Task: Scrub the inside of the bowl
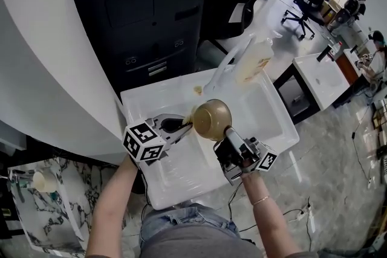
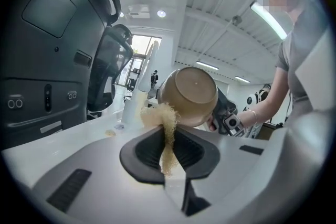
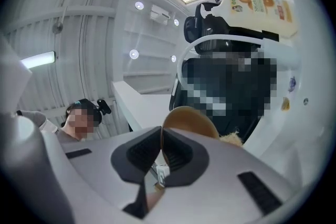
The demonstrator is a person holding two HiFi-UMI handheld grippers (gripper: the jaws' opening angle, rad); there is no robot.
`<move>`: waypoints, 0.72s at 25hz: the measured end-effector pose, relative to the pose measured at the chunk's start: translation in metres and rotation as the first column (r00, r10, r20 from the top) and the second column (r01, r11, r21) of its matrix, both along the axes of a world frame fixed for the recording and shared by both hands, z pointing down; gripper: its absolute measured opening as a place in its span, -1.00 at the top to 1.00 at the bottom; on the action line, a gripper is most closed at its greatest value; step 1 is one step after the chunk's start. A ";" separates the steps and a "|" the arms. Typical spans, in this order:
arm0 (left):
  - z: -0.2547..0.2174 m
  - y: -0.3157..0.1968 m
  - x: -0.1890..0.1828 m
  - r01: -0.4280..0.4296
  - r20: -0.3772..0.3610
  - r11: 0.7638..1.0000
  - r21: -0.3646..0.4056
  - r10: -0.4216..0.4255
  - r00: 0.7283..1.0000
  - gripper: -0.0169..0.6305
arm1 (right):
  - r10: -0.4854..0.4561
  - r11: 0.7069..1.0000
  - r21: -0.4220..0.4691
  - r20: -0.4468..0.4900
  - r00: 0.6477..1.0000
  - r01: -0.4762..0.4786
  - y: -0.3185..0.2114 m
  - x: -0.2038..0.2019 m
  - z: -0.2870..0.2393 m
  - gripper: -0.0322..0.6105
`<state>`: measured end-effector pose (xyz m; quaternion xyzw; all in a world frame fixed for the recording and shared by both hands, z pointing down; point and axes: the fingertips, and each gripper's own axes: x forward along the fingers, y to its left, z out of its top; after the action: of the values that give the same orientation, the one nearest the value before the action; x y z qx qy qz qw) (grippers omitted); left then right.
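Note:
A tan bowl hangs on its side above the white sink, its base toward the head camera. My right gripper is shut on the bowl's rim. My left gripper is shut on a fibrous beige scrubber, whose free end touches the bowl at its rim. The bowl's inside is hidden in every view.
A soap bottle and a curved white faucet stand at the sink's far edge. A small beige scrap lies on the sink near the faucet. A black cabinet rises behind the sink.

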<state>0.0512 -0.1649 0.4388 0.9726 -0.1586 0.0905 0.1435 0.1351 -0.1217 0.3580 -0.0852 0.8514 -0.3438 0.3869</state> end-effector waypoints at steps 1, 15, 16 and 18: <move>-0.001 0.001 0.002 -0.008 -0.002 1.000 0.003 0.008 1.000 0.81 | -0.005 1.000 -0.002 0.003 1.000 0.005 0.000 -0.002 -0.003 0.83; -0.007 0.018 -0.003 -0.005 0.009 1.000 0.025 0.005 1.000 0.81 | 0.080 0.995 -0.039 -0.167 0.983 -0.087 -0.017 -0.004 0.023 0.83; -0.007 0.019 -0.003 -0.007 0.020 1.000 0.030 0.007 1.000 0.81 | 0.084 0.995 -0.043 -0.179 0.980 -0.093 -0.019 -0.006 0.024 0.83; -0.005 0.020 -0.002 -0.006 0.036 0.999 0.033 0.005 0.999 0.81 | 0.099 0.993 -0.050 -0.198 0.975 -0.111 -0.023 -0.009 0.026 0.83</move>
<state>0.0490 -0.1447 0.4337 0.9736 -0.1598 0.1057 0.1244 0.1257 -0.1445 0.3841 -0.1749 0.8686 -0.3388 0.3164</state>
